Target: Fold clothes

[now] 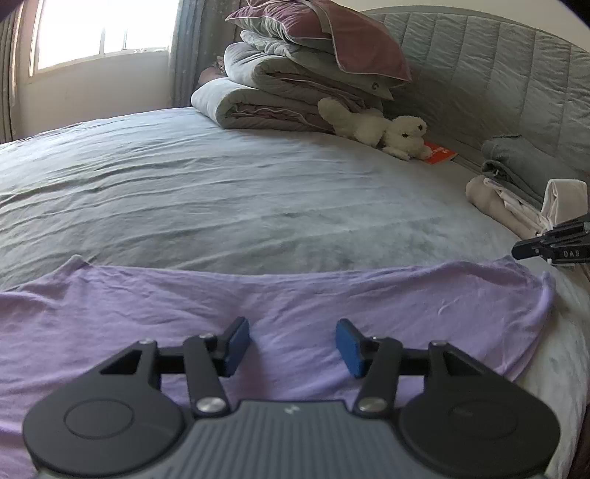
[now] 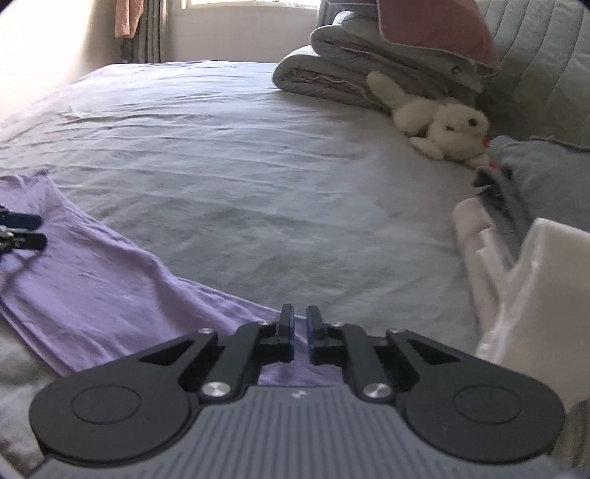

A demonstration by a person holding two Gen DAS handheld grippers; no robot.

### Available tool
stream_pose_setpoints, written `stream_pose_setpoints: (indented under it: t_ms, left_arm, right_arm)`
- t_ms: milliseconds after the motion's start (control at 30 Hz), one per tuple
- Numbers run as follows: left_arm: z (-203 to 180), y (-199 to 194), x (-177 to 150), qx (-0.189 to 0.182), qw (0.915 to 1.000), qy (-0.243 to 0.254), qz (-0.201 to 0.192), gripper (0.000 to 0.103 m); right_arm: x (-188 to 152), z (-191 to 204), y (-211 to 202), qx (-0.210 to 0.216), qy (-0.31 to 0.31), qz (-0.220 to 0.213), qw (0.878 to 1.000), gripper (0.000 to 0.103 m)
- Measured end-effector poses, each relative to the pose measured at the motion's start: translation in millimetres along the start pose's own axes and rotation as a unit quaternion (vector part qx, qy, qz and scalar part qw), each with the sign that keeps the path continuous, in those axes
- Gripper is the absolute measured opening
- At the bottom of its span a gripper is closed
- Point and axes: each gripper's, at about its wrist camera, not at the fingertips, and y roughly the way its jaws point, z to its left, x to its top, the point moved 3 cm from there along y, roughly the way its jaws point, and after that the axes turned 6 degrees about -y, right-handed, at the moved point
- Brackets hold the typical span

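A lilac garment lies spread flat across the near part of the grey bed; it also shows in the right wrist view. My left gripper is open and empty, hovering low over the garment's middle. My right gripper has its jaws nearly together with a thin gap, nothing between them, just above the garment's right end. The right gripper's tips show at the right edge of the left wrist view. The left gripper's tips show at the left edge of the right wrist view.
A pile of folded grey and mauve duvets with a pillow sits by the padded headboard. A white plush toy lies beside it. Folded pale and grey clothes are stacked at the right. A window is behind.
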Motion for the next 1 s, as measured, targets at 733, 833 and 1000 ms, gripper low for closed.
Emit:
stream_pose_setpoints:
  t_ms: [733, 833, 1000]
  left_arm:
    - [0, 0, -2, -0.004, 1.0, 0.003, 0.0, 0.057]
    - [-1, 1, -2, -0.004, 1.0, 0.005, -0.001, 0.058]
    - [-3, -3, -2, -0.003, 1.0, 0.01, 0.0, 0.058]
  right_arm:
    - [-8, 14, -1, -0.05, -0.017, -0.02, 0.998, 0.001]
    - [-8, 11, 10, -0.055, -0.013, -0.004, 0.998, 0.002]
    - [-8, -9, 13, -0.099, 0.028, 0.009, 0.995, 0.008]
